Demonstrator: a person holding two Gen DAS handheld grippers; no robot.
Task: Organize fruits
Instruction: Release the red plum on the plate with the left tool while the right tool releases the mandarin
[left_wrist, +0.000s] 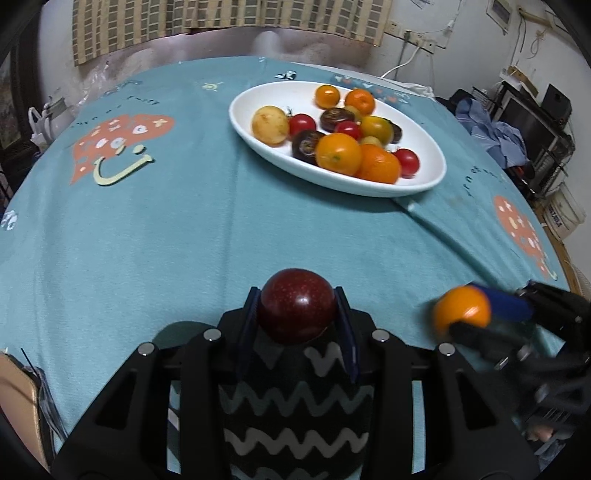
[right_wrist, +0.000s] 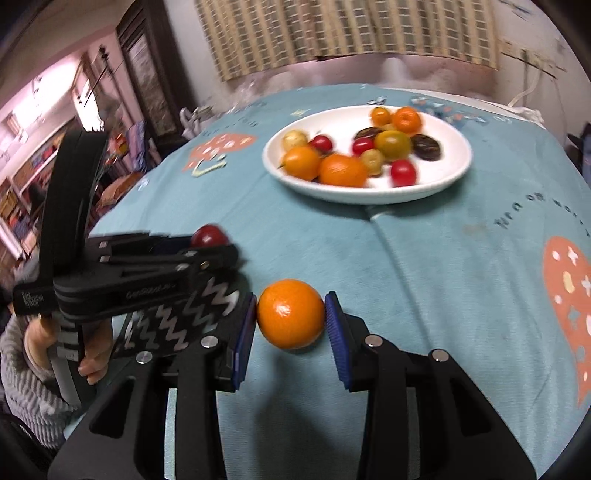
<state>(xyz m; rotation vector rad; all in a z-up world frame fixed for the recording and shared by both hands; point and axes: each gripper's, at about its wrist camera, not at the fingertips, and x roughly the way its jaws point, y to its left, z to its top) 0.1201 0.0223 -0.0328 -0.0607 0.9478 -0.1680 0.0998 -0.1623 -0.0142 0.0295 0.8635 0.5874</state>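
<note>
I work over a round table under a teal tablecloth (left_wrist: 207, 229) printed with orange heart-shaped smiley patches; a crease runs across the cloth from the plate's near edge toward me. Behind the table hangs a checked curtain (left_wrist: 229, 18), with wall sockets and cables to the right and cluttered shelves at the room's sides.

My left gripper (left_wrist: 297, 314) is clenched on a dark red plum (left_wrist: 296, 311), both pads pressed against its sides, held above the cloth near my edge of the table. The plum is round, so I can tell no long axis or heading.

My right gripper (right_wrist: 291, 317) grasps an orange (right_wrist: 290, 314) between its blue pads, just beside the left gripper; its dimpled stem end faces the camera.

Farther across the table sits the white oval plate (left_wrist: 424, 177), its long axis running from far left to near right in my left view, holding oranges, red and yellow-green tomatoes, dark fruits and one pale yellow fruit.
</note>
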